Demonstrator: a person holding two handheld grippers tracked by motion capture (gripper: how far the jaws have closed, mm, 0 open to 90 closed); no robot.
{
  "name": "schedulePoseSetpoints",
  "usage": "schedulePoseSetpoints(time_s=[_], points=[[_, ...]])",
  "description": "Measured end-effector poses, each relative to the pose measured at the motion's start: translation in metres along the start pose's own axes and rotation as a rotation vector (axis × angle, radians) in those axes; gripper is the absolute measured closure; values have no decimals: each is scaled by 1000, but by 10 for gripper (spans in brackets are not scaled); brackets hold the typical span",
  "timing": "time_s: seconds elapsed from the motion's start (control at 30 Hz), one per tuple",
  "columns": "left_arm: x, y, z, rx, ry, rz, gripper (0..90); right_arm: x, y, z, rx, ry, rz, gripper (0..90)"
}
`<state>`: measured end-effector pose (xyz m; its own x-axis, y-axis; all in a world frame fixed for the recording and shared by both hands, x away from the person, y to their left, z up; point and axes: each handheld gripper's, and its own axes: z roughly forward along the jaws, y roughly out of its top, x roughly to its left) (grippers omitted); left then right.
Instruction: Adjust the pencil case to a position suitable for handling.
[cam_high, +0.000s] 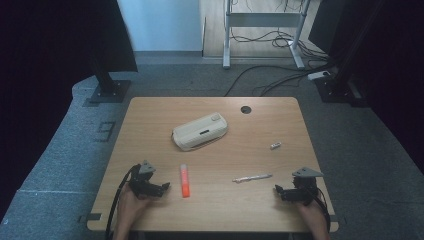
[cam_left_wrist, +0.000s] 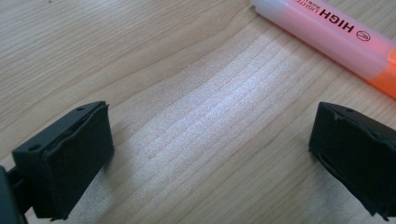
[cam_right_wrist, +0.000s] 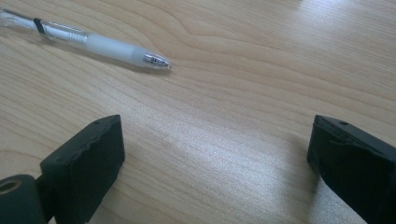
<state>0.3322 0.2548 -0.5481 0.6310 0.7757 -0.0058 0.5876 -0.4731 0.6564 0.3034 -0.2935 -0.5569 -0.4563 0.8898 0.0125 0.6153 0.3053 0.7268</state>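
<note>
My left gripper (cam_high: 161, 188) rests low on the wooden table (cam_high: 150, 115) at its front left, held by a hand. Its jaws stand wide open over bare wood (cam_left_wrist: 210, 149). An orange and white highlighter (cam_high: 185, 180) lies just to its right, apart from the jaws, and its printed barrel (cam_left_wrist: 327, 32) crosses the top right of the left gripper view. My right gripper (cam_high: 280, 191) sits at the front right, open with nothing between its jaws (cam_right_wrist: 215, 158). A clear pen (cam_high: 252, 177) lies to its left, with the tip (cam_right_wrist: 156, 59) pointing toward the gap.
A cream zipped pencil case (cam_high: 200, 131) lies at the table's middle. A small white and grey object (cam_high: 275, 145) rests to its right. A round cable hole (cam_high: 245, 109) sits near the far edge. Cables and desk legs stand on the floor beyond.
</note>
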Motion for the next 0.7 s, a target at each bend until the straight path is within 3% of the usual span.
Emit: schedulePoseSetpoints(time_s=[0.7], points=[[-2,1,1,-4,22,-32,8,0,0,0,1,3,-4,35]])
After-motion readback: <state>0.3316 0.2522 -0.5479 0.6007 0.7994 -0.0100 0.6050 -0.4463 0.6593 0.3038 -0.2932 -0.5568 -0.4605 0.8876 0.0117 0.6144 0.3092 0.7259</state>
